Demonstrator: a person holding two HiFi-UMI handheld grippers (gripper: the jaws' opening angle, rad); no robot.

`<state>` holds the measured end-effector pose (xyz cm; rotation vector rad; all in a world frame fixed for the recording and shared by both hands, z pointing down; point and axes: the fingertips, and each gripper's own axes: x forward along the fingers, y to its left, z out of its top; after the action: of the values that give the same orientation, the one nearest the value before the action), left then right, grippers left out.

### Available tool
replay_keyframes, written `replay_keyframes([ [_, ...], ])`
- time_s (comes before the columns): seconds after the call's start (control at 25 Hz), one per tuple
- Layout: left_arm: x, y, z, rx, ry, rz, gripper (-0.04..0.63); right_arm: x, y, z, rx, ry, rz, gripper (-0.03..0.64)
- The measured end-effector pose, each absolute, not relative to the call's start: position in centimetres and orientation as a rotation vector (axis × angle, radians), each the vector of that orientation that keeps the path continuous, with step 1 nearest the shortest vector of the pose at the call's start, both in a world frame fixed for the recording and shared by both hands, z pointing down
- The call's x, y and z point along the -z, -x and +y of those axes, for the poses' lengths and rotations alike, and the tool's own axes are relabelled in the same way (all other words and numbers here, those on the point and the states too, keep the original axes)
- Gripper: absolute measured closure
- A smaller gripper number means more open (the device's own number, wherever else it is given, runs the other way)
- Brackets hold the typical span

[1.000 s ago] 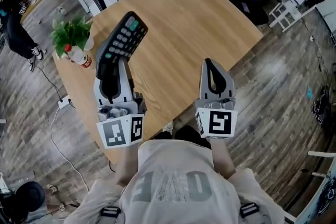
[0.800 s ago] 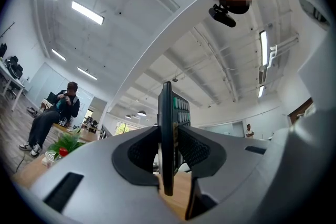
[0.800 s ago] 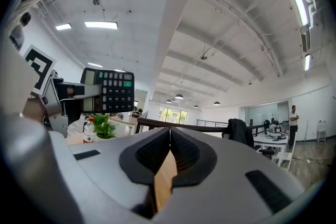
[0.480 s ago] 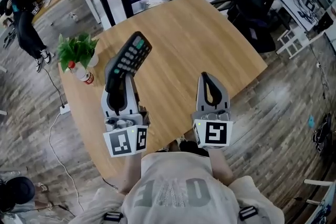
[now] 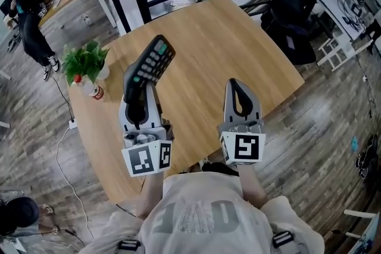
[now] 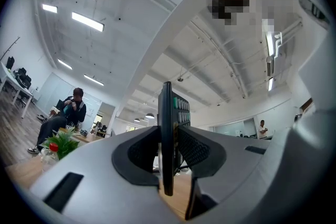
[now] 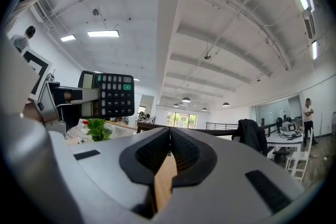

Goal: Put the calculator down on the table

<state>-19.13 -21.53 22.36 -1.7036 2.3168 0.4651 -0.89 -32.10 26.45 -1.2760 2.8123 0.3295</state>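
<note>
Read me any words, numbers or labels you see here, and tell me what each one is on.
No text reads clearly.
Keys of the black calculator: too small to read.
Big faded letters on the pale shirt: foreshortened, unreadable.
Red label on the small bottle: blurred.
Black-and-white marker cubes: square patterns only, no words.

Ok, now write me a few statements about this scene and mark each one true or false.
1. The left gripper grips the calculator. True.
2. The calculator lies flat on the table. False: it is held in the air above the table.
3. The right gripper is shut and empty. True.
4. The plant stands at the table's right edge. False: in the head view it is at the left edge.
5. A red-capped bottle stands beside the plant. True.
</note>
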Motion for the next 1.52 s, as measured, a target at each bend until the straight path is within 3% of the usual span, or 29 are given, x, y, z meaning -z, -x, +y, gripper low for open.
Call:
replay_keyframes([
  [0.2, -23.6, 19.1, -23.0, -0.384, 1.751, 2.313, 0.474, -27.1, 1.0, -33.0, -0.315, 1.272, 2.827, 0.597],
  [0.76, -28.0, 19.8, -33.2, 0.295, 2.596, 1.964, 0.474, -30.7, -1.1, -35.1, -0.246, 1.316, 2.901, 0.597],
  [1.28, -45.8, 15.2, -37.2, 1.517, 3.374, 1.0, 0.474, -36.2, -4.9, -38.0, -0.081, 1.525, 2.963, 0.597],
  [1.52, -52.5, 12.9, -36.5, 1.872, 3.467, 0.667, 0.474, -38.4, -6.2, -38.8, -0.005, 1.578, 2.987, 0.597],
])
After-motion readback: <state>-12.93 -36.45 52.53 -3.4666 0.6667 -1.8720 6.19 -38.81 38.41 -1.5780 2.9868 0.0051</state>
